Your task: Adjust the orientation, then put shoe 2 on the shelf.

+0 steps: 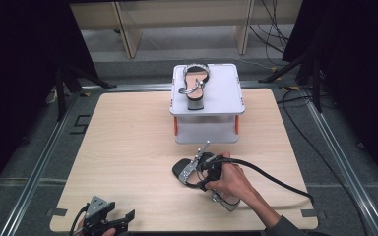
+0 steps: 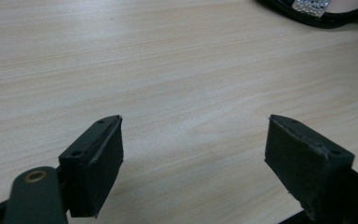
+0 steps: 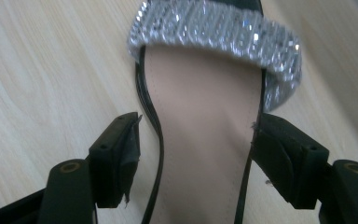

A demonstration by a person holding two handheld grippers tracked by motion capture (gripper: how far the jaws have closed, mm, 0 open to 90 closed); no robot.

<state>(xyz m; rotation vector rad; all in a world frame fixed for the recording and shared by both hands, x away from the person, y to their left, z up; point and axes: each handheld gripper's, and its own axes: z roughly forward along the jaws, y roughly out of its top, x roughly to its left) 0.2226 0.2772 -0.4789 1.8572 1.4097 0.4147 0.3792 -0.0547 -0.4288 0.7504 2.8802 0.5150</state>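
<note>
Straddling a sandal (image 3: 205, 140) that lies on the wooden table (image 1: 128, 162), the right gripper (image 3: 196, 149) has its jaws spread to either side of the sole. The right pad sits at the sole's edge, while the left one stands a little off it, and whether either presses cannot be told. In the right gripper view the sandal's sparkling strap (image 3: 214, 32) crosses the beige insole just ahead of the jaws. In the high view this sandal lies just in front of a white box (image 1: 205, 105), on top of which a second sandal (image 1: 195, 86) rests. The left gripper (image 2: 193, 154) hovers low near the table's near-left corner, jaws wide apart with bare wood between them, well apart from the sandal.
</note>
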